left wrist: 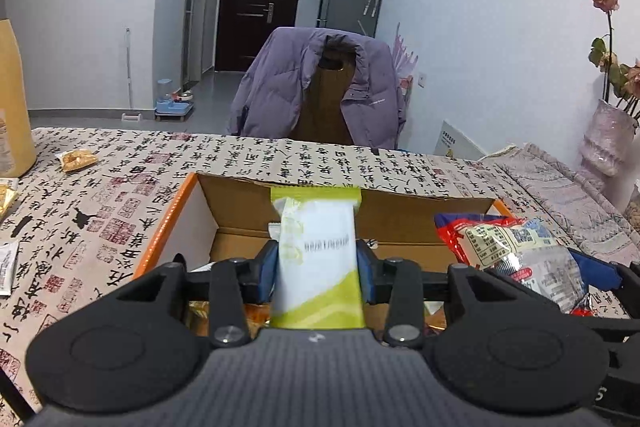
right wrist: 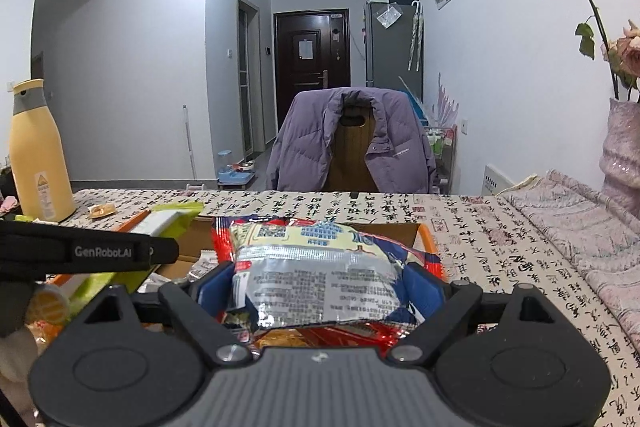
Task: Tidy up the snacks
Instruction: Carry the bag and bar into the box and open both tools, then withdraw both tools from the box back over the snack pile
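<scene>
My left gripper [left wrist: 318, 267] is shut on a green and white snack packet [left wrist: 316, 251] and holds it upright over the open cardboard box [left wrist: 176, 211] with orange edges. My right gripper [right wrist: 320, 287] is shut on a red and silver noodle packet [right wrist: 320, 267], held over the right side of the same box [right wrist: 428, 239]. The noodle packet also shows at the right in the left wrist view [left wrist: 516, 251]. The left gripper and its green packet [right wrist: 168, 219] show at the left in the right wrist view. Other snacks lie in the box, mostly hidden.
The table has a calligraphy-print cloth [left wrist: 120, 187]. A yellow bottle [right wrist: 36, 155] stands at the far left. Small snack packets [left wrist: 76, 159] lie on the cloth left of the box. A chair with a purple jacket [left wrist: 320, 87] stands behind the table. A vase [right wrist: 624, 155] stands at the right.
</scene>
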Motion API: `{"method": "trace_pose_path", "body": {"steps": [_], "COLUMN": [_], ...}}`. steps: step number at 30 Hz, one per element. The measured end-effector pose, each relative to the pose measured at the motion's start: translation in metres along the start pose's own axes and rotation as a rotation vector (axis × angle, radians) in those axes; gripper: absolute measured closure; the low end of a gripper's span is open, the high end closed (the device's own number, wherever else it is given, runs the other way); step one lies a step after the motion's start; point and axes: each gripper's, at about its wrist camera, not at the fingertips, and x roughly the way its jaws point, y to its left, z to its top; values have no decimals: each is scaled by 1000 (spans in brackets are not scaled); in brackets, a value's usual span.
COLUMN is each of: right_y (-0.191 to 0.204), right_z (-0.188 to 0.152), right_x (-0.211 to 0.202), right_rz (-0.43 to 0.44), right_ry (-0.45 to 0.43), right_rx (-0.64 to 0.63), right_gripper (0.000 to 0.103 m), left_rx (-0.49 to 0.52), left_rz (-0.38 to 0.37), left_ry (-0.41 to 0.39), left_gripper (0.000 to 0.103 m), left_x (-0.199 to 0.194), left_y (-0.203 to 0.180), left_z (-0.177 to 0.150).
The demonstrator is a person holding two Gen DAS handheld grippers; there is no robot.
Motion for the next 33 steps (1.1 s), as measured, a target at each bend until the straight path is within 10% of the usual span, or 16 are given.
{"method": "trace_pose_path", "body": {"steps": [4,6,33], "right_y": [-3,-5,10], "right_z": [0,0,21], "right_x": [3,3,-55], "right_rz": [2,-4,23], "right_ry": [13,18,-57], "right_rx": [17,26,18], "right_gripper": [0,0,0], "left_rx": [-24,-29,-68], "left_rz": [29,50,90], "left_ry": [-29,-51,-108], "left_gripper": [9,1,0], "left_x": [-6,-10,-85], "left_y": [2,3,14], "left_z": [1,2,9]}}
